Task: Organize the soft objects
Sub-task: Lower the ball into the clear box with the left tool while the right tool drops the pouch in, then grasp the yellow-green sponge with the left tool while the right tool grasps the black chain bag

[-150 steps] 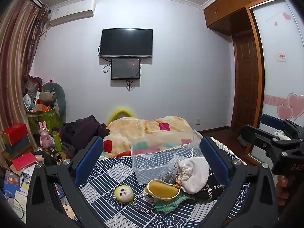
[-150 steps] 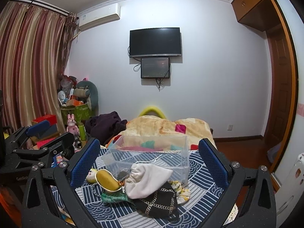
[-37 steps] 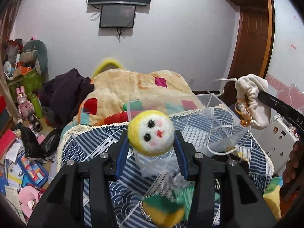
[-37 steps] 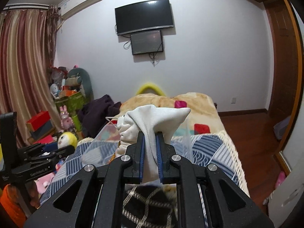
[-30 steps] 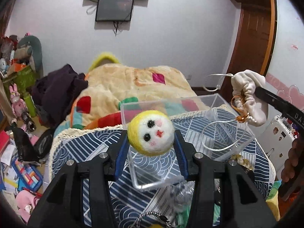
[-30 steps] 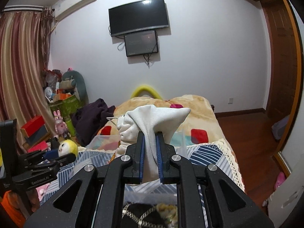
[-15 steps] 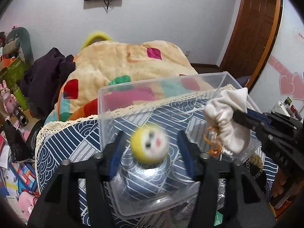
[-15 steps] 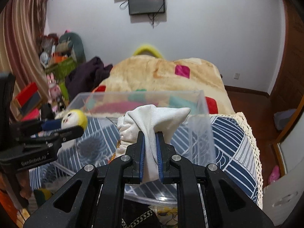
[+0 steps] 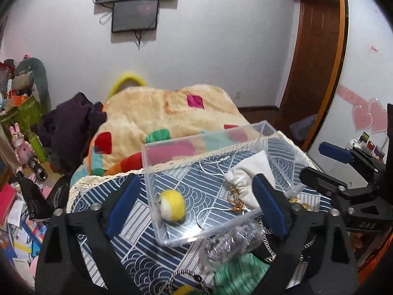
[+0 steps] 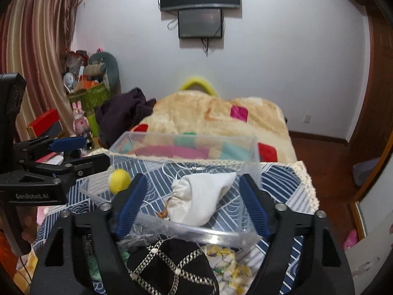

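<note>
Inside the clear plastic storage box (image 9: 208, 191) on the blue wave-patterned cloth (image 9: 137, 245), the round yellow felt doll head (image 9: 171, 204) and the cream drawstring fabric pouch (image 10: 199, 198) now lie loose, both dropped within the last second. Left gripper (image 9: 194, 206) and right gripper (image 10: 192, 206) have gone from clamping these items to jaws spread wide and holding nothing. Judging by the black chain-trimmed pouch (image 10: 169, 265) and green knit piece (image 9: 240, 270) outside the box, sorting is only partly done

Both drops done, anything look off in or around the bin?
Nothing is damaged. The yellow doll lies face-down against the bin's left wall, and the white pouch lies on its side with its gold cord trailing loose. Several soft items are outside, at the near wall.
</note>
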The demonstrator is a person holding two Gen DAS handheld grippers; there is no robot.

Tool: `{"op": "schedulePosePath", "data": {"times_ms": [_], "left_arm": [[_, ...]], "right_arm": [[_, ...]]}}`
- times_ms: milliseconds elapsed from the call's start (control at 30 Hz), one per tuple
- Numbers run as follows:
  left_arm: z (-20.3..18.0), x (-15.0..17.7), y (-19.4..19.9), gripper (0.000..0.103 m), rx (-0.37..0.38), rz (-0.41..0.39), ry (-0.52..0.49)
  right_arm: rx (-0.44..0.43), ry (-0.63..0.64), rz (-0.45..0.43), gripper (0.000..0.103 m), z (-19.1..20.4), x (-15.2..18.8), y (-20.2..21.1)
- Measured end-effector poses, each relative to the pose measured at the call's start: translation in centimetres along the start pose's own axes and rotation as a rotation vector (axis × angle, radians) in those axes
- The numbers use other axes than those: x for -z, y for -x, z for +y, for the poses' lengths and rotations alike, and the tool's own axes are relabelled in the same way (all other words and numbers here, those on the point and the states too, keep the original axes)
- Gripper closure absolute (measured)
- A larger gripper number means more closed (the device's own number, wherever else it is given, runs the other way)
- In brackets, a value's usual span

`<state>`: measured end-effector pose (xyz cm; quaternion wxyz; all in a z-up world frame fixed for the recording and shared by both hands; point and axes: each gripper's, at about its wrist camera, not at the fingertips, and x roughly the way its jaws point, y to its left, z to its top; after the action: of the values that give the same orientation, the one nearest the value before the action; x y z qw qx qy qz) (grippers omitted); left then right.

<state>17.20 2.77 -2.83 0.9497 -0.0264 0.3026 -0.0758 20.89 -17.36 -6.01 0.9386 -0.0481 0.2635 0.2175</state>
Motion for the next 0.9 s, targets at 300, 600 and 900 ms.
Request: {"op": "schedulePosePath", "data": {"times_ms": [300, 600, 900], "left_arm": [[-0.6, 2.8, 3.2, 0.005, -0.012, 0.014, 0.013], [-0.4, 7.7, 2.1, 0.005, -0.05, 0.13, 0.055], [-0.5, 11.8, 1.3, 0.016, -0.04, 0.189, 0.089]], "right_arm": [[-0.01, -0.099, -0.035, 0.004, -1.1, 1.8, 3.0], [0.016, -0.103, 0.019, 0.003, -0.2, 4.8, 3.6], [-0.049, -0.109, 0.132, 0.004, -0.1, 7.8, 1.3]]}}
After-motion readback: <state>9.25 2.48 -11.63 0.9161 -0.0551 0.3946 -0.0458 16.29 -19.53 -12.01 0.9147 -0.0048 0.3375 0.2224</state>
